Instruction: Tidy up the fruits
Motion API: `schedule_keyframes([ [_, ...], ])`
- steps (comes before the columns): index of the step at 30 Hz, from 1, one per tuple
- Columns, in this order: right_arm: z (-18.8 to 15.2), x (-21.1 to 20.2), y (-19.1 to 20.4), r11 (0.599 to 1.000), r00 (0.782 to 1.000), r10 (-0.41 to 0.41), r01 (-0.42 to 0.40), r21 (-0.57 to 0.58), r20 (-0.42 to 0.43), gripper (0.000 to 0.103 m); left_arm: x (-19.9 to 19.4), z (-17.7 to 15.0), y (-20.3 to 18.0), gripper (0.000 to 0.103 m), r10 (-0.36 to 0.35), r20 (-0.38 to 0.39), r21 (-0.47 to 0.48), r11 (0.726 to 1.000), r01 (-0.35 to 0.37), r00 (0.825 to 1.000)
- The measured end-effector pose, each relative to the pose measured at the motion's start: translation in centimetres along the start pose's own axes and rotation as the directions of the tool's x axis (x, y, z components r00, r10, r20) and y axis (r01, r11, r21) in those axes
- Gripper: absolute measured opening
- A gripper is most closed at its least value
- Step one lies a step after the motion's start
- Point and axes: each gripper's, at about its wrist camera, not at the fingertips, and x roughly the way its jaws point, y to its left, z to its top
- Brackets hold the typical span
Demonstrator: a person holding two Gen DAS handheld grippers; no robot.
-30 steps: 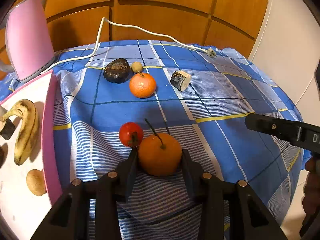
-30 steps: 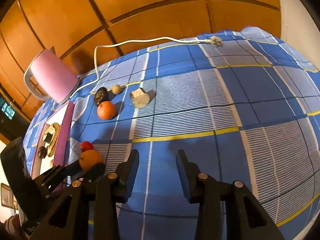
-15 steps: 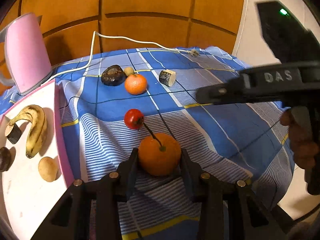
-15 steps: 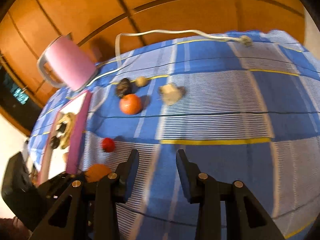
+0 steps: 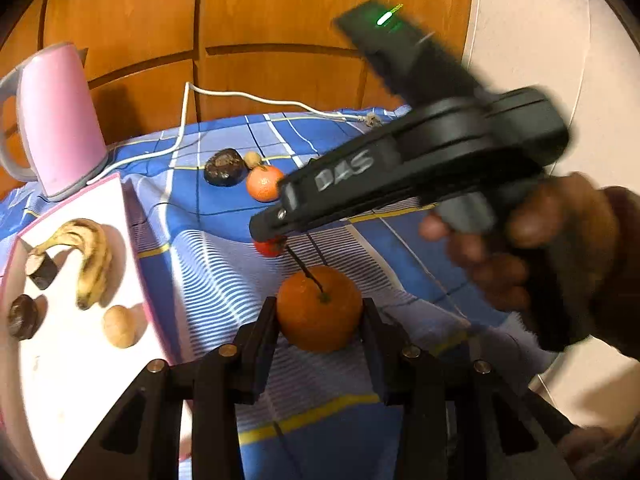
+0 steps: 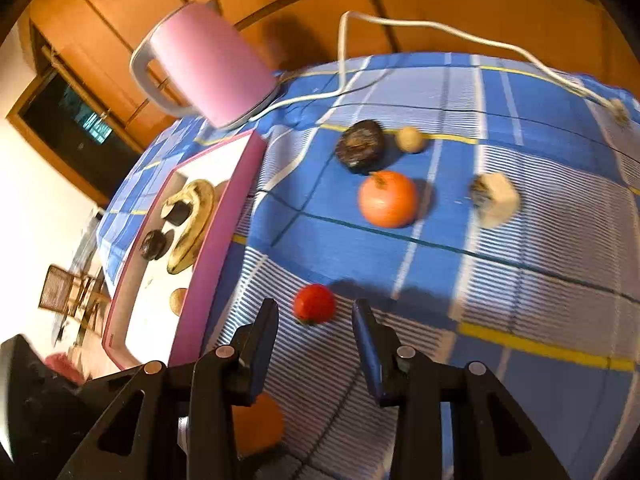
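Left gripper (image 5: 320,320): jaws narrow, both pads pressed to the sides of an orange (image 5: 319,312) held clear of the blue checked cloth (image 5: 224,264), its thin dark stem pointing up and away from the fingers. Right gripper (image 6: 315,320): jaws moderately apart with nothing between them, aimed down at a small red tomato (image 6: 314,304), which lies on the cloth just ahead of the gap, slightly toward the inner finger. The tomato is round, so no long axis constrains the approach; a short forward and downward advance would likely bring the fingers (image 6: 264,328) to either side of it. The right gripper is plainly the nearer one.

The pink-rimmed tray (image 6: 216,240) stands to the picture's left of both, already holding a banana (image 5: 90,256), a pale round fruit and two dark pieces. A second orange (image 6: 387,199), a dark round fruit (image 6: 360,149), a small tan one and a cut chunk remain on the cloth beyond.

The left wrist view shows the right gripper's body and the hand (image 5: 520,248) bearing it, which hide most of the tomato. The right wrist view shows the tomato whole, but the held orange only as a sliver behind its own fingers.
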Motion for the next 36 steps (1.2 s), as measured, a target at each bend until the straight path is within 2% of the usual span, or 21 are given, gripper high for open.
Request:
schedule_keyframes([
  [4,0.4,1.9,0.2,1.000,0.999,-0.010,0.010,-0.012,-0.037,0.038,-2.6,-0.2,1.1,0.040,0.003,0.023,-0.044,0.999,-0.002,1.000],
  [7,0.3,2.6,0.5,0.998,0.998,-0.053,0.053,-0.020,-0.035,0.026,-4.2,0.1,2.0,0.040,0.019,0.046,-0.078,0.997,-0.015,0.999],
  [11,-0.1,2.3,0.8,0.996,0.997,-0.081,0.080,-0.038,-0.016,0.026,-6.4,0.9,5.1,0.040,0.045,0.077,-0.191,0.981,-0.030,0.996],
  [15,0.0,2.4,1.3,0.992,0.993,-0.115,0.114,-0.056,-0.012,0.026,-8.3,0.9,9.8,0.040,0.105,0.090,-0.353,0.933,-0.067,0.990],
  [17,-0.1,2.5,1.4,0.990,0.992,-0.127,0.127,-0.061,-0.004,0.026,-8.7,0.6,13.1,0.040,0.164,0.069,-0.436,0.892,-0.118,0.984],
  [20,-0.2,2.5,1.5,0.989,0.991,-0.135,0.135,-0.064,0.000,0.026,-8.8,-0.2,16.6,0.040,0.197,0.023,-0.510,0.846,-0.158,0.980],
  [24,-0.1,2.7,1.8,0.985,0.988,-0.155,0.155,-0.074,0.002,0.026,-8.2,-0.2,18.8,0.040,0.226,-0.011,-0.529,0.825,-0.198,0.974],
  [25,-0.1,2.7,1.9,0.985,0.987,-0.158,0.158,-0.075,0.004,0.026,-7.5,0.2,19.3,0.041,0.226,-0.015,-0.523,0.829,-0.200,0.974],
  [27,0.0,2.8,2.0,0.985,0.987,-0.160,0.160,-0.071,0.005,0.026,-6.2,0.7,20.1,0.041,0.251,-0.033,-0.533,0.814,-0.229,0.968],
  [28,0.0,2.8,1.9,0.985,0.987,-0.159,0.159,-0.069,0.005,0.026,-5.2,0.9,20.6,0.041,0.241,-0.045,-0.527,0.819,-0.229,0.969],
  [31,0.0,2.8,1.8,0.986,0.988,-0.157,0.157,-0.063,0.006,0.026,-3.3,1.2,21.4,0.042,0.277,-0.114,-0.524,0.799,-0.295,0.954],
  [32,0.0,2.8,1.8,0.986,0.987,-0.158,0.158,-0.061,0.007,0.026,-2.9,1.2,21.5,0.044,0.265,-0.114,-0.519,0.806,-0.285,0.957],
  [34,-0.1,2.8,1.9,0.984,0.986,-0.164,0.164,-0.067,0.010,0.026,-3.1,1.1,21.3,0.048,0.262,-0.109,-0.534,0.798,-0.279,0.959],
  [36,-0.2,2.7,1.9,0.984,0.986,-0.165,0.166,-0.070,0.013,0.026,-3.6,1.0,20.9,0.058,0.275,-0.099,-0.529,0.799,-0.285,0.956],
])
